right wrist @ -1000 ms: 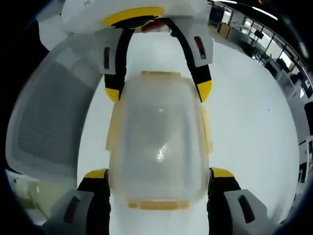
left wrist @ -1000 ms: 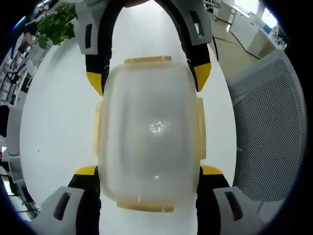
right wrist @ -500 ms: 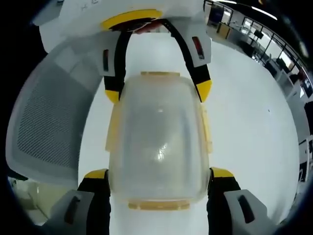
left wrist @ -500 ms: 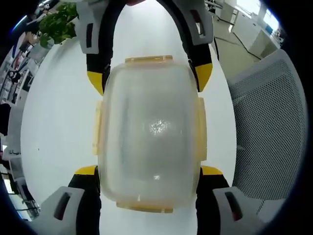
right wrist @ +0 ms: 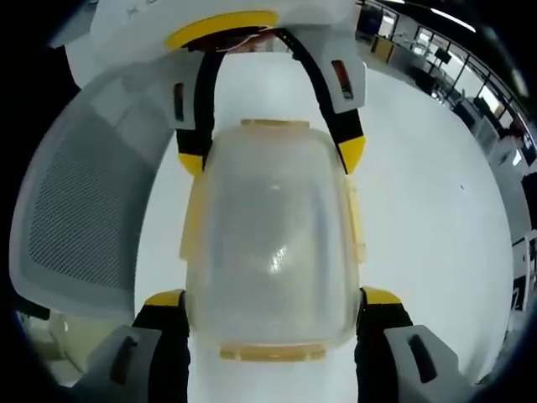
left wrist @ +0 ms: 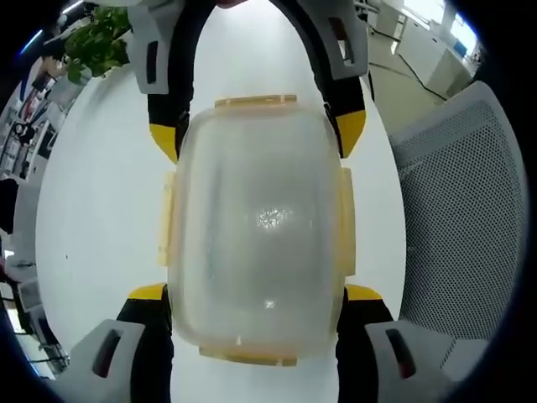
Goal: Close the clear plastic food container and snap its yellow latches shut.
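With both claws, left (left wrist: 256, 294) and right (right wrist: 273, 295), clamped on the container (left wrist: 256, 222), we press evenly so its latches (left wrist: 344, 222) snap.

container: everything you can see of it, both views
The container is a frosted clear plastic box with rounded corners and yellow latches on all four sides. Its lid is on; the latches appear folded against the rim, but whether they are snapped is unclear. It lies flat on the white table, between the left gripper and the right gripper, whose yellow-tipped jaws sit at its four corners. Contents cannot be seen.
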Demonstrator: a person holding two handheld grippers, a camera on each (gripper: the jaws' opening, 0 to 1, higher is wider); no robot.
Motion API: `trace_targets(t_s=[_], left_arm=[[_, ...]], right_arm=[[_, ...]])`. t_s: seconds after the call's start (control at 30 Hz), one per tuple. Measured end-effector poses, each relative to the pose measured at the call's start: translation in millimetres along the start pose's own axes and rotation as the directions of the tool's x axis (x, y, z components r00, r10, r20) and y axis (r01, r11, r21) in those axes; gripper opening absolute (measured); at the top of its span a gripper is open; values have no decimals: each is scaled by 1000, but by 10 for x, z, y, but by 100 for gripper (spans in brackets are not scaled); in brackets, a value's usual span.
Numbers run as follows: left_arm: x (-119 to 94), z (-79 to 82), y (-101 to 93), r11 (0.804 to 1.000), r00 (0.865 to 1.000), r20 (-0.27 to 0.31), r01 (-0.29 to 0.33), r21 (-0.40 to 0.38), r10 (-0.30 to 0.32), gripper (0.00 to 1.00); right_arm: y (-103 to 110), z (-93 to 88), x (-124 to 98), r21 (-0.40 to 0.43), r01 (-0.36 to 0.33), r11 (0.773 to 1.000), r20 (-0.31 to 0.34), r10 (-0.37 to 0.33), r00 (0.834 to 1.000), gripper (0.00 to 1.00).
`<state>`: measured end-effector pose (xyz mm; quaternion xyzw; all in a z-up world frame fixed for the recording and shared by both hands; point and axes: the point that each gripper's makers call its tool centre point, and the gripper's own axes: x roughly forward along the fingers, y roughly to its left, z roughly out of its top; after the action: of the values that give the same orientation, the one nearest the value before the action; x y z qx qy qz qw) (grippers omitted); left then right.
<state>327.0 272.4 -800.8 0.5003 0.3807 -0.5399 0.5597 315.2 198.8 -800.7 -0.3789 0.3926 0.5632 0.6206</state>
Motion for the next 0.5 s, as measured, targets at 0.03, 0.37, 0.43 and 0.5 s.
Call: trace_targets(t_s=[0.03,0.37,0.43,0.5], left_arm=[[3,-2,0,1000,1000,-2,0,0,0,80],[-21,-147,-20,1000,1000,-24,-2,0,2,80],[-28,-165,-23,1000,1000,-15,-3,-3,3,80],[-34,-184,-28,1000,1000,-10,-3,-7,3,80]], right_arm=[[-1,-2,3,-1,-1,1000,-5,1,1000,82],[23,122,52,-3,3,1000,-5,-3,1000,82],[24,137,59,-6,2,1000,-5,-2,1000,82],[29,160,63,-8,1,1000,-6,-1,1000,82]])
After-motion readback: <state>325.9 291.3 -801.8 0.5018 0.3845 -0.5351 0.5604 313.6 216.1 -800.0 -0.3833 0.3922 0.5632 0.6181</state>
